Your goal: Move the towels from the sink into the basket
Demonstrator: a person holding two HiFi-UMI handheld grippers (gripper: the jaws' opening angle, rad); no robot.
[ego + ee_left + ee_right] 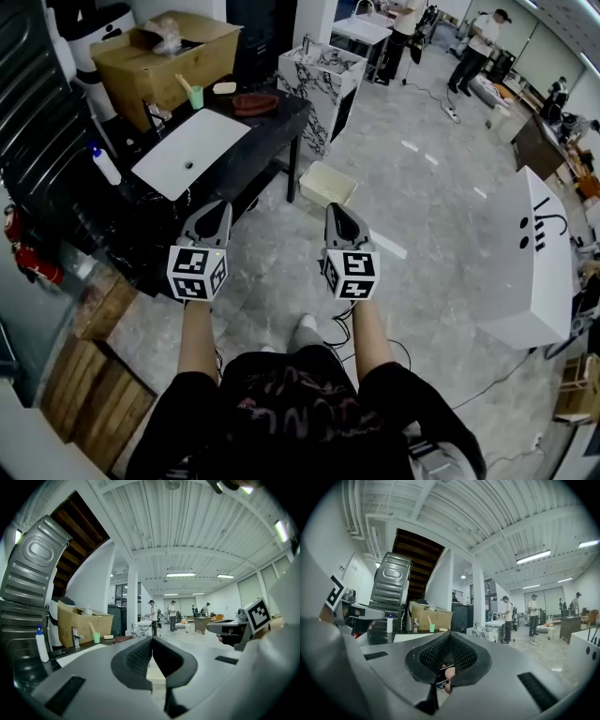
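Grey left gripper (221,210) and right gripper (336,212) — both clenched, empty, level, near white sink (202,141).

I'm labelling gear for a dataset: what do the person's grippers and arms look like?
The left gripper and the right gripper both have pale grey shells that taper to two jaws, lined with black ribbed pads. Each carries a white cube printed with black square markers. The person wears a black short-sleeved top with a reddish print.
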